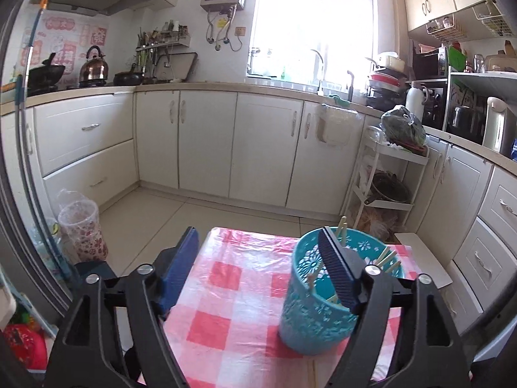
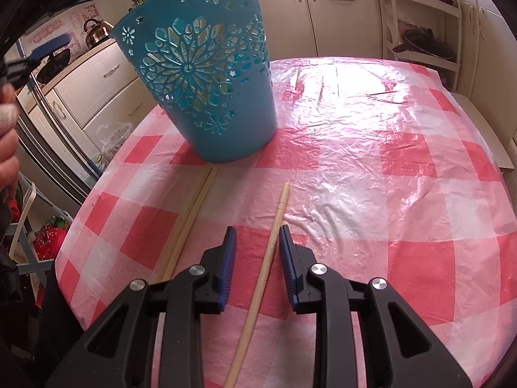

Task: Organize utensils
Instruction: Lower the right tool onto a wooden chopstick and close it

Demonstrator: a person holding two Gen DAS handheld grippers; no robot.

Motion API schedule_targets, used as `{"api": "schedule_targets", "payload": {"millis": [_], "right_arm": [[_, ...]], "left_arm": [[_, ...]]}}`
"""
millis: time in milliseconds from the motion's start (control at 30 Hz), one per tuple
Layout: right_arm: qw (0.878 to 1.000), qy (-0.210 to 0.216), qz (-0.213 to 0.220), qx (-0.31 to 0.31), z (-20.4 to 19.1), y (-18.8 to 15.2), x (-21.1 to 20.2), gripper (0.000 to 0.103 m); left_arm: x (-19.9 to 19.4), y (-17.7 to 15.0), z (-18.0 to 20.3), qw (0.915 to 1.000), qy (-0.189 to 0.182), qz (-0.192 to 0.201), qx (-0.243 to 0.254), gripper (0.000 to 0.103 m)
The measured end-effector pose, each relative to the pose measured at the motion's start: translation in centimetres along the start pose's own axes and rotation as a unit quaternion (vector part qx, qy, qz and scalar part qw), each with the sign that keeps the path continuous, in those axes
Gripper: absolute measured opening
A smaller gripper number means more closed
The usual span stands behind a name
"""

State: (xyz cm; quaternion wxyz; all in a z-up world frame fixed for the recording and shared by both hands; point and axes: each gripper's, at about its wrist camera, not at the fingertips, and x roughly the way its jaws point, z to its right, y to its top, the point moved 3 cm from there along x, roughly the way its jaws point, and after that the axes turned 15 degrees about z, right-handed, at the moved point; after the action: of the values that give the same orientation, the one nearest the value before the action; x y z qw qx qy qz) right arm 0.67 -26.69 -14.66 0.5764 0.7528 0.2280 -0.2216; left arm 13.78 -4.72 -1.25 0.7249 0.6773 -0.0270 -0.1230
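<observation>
A teal cut-out basket [image 1: 310, 317] stands on the pink checked tablecloth [image 1: 232, 291] and holds several pale chopsticks [image 1: 387, 260]. My left gripper [image 1: 258, 236] is open wide, its right finger over the basket's near rim and its left finger out over the table's left edge; nothing is between the pads. In the right wrist view the basket [image 2: 206, 74] stands at the far left. A single chopstick [image 2: 261, 278] lies on the cloth between the jaws of my right gripper [image 2: 257, 234], close to the right pad, which stands open. Two more chopsticks [image 2: 190, 223] lie side by side to the left.
A lined waste bin [image 1: 82, 229] stands on the floor to the left of the table. A white rack trolley [image 1: 384, 187] stands beyond the table's far right corner. White cabinets [image 1: 206, 142] line the far wall. A person's hand [image 2: 6, 148] shows at the left edge.
</observation>
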Motion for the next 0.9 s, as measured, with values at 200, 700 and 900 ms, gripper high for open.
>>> {"api": "schedule_targets", "payload": {"millis": [200, 700, 900], "right_arm": [[1.0, -0.019, 0.004, -0.019, -0.6, -0.3, -0.2, 0.027], [0.994, -0.084, -0.008, -0.063, -2.1, 0.8, 2.0, 0.012], [0.994, -0.052, -0.013, -0.092, -3.2, 0.4, 1.8, 0.006]], "left_arm": [[-2.3, -5.5, -2.9, 0.9977, 0.02, -0.058, 0.031, 0.089], [0.8, -15.1, -4.8, 0.9796, -0.001, -0.2, 0.017, 0.09], [0.9, -15.1, -4.4, 0.979, -0.004, -0.203, 0.019, 0.09]]}}
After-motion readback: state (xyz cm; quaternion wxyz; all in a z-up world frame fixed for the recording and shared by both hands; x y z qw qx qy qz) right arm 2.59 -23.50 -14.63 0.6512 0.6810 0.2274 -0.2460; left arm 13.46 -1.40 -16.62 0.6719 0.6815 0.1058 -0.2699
